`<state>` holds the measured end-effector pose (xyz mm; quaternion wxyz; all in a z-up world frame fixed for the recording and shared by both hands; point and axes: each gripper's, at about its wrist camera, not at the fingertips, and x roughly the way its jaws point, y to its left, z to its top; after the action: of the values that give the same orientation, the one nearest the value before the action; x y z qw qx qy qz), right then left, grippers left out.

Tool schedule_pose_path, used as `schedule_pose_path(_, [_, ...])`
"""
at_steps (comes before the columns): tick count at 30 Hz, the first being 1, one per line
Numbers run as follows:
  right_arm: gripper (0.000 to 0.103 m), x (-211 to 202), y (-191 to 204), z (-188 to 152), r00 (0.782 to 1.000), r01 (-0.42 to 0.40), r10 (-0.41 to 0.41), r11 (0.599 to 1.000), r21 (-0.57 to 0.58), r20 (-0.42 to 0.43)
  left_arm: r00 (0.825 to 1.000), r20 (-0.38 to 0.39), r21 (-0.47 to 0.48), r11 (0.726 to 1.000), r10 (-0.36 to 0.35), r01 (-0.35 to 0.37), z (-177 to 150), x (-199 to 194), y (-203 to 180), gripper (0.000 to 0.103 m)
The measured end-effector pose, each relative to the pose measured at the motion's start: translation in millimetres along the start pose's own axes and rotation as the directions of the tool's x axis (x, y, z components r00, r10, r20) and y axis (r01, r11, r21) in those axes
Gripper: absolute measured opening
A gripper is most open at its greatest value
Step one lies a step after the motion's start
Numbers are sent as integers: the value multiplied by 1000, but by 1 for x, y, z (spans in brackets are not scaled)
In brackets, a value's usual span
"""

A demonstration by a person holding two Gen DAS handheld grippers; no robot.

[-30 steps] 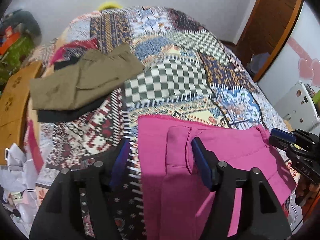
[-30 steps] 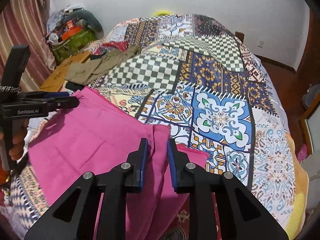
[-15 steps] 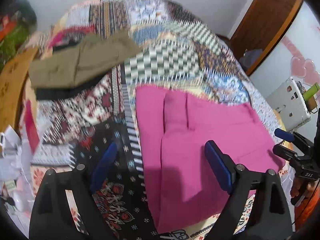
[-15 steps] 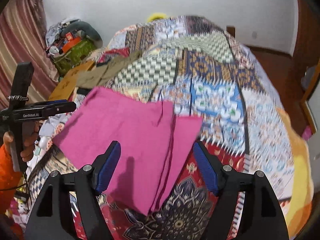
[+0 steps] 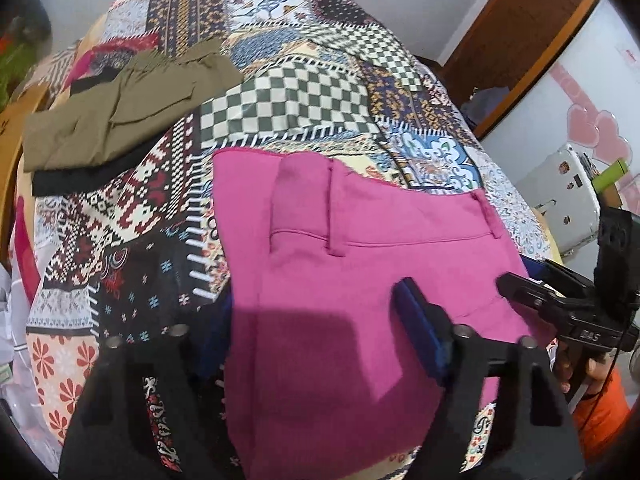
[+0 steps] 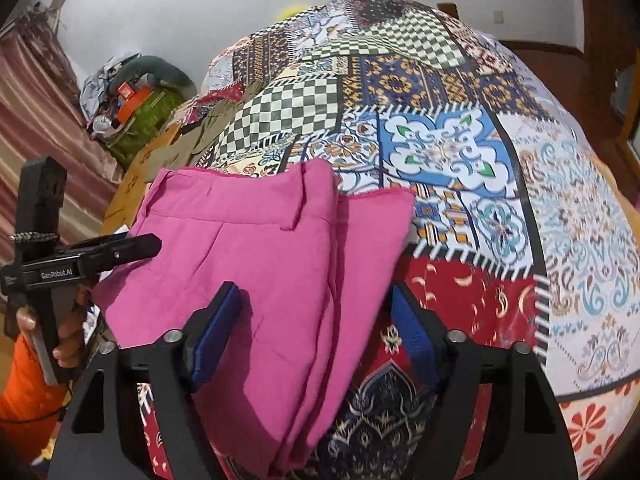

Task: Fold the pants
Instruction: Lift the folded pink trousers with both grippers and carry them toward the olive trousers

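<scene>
Two grippers hover with jaws spread wide over folded pink pants (image 5: 340,280) on the bed (image 6: 460,152).

Left gripper (image 5: 316,332) straddles the pants' left part, right gripper (image 6: 312,332) their right part; neither pinches cloth. The pants lie flat near the bed's front edge, waistband away. Olive garment (image 5: 120,112) lies by the far left edge.

Pink pants (image 5: 344,280); patchwork quilt (image 5: 304,80); olive garment (image 5: 120,116)

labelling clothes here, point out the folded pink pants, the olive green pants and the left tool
folded pink pants (image 5: 360,280), left wrist view, middle of top layer
olive green pants (image 5: 120,116), left wrist view, centre
left tool (image 5: 316,336), left wrist view, between fingertips
</scene>
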<state>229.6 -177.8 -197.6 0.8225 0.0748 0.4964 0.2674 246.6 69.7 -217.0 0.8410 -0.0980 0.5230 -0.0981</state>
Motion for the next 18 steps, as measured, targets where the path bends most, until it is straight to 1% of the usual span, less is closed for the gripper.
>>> schedule_pose_path(1, [62, 0, 1, 1, 1000, 1, -1, 1000, -6, 3, 1000, 3, 0, 1000, -1, 1, 0, -1, -1, 62])
schedule_pose_path(2, [56, 1, 1, 2, 1000, 5, -5, 1000, -11, 8, 1000, 6, -4, 1000, -6, 6, 0, -3, -1, 60])
schedule_pose_path(3, [52, 1, 2, 4, 1000, 8, -7, 1000, -15, 13, 1000, 9, -15, 1000, -16, 16, 1, -3, 0, 55])
schedule_pose_path(4, [44, 1, 1, 5, 1000, 6, -6, 1000, -17, 16, 1000, 12, -26, 999, -22, 22, 1, -3, 1, 51])
schedule_pose_path(5, [35, 2, 1, 6, 1000, -12, 12, 1000, -17, 13, 999, 15, -38, 999, -28, 29, 2, -4, 2, 49])
schedule_pose_path(6, [34, 3, 1, 8, 1000, -12, 12, 1000, -18, 13, 999, 23, -49, 998, -33, 34, 2, -5, 3, 44])
schedule_pose_path(7, [31, 3, 2, 8, 1000, -6, 7, 1000, -26, 18, 999, 30, -54, 998, -35, 37, 1, -7, 4, 39])
schedule_pose_path(8, [28, 3, 4, 9, 1000, 3, -2, 999, -43, 22, 999, 37, -59, 997, -37, 39, 1, -8, 5, 37])
schedule_pose_path(9, [26, 1, 6, 10, 999, 12, -10, 998, -60, 31, 998, 44, -64, 997, -35, 38, 1, -10, 5, 33])
schedule_pose_path(10, [21, 0, 8, 11, 999, 19, -17, 997, -74, 37, 998, 52, -67, 997, -31, 34, 1, -13, 5, 28])
schedule_pose_path(11, [16, -1, 9, 12, 999, 29, -25, 996, -87, 44, 998, 58, -68, 997, -22, 26, 0, -15, 4, 27])
schedule_pose_path(14, [13, -8, 13, 17, 998, 27, -20, 994, -109, 64, 997, 71, -63, 998, -9, 13, -2, -22, 2, 23])
schedule_pose_path(16, [13, -11, 17, 20, 997, 33, -23, 991, -131, 77, 996, 89, -48, 999, 13, -9, -3, -28, -1, 21])
schedule_pose_path(18, [12, -15, 25, 25, 995, 36, -21, 987, -158, 94, 991, 125, -23, 999, 48, -46, -3, -38, -6, 21])
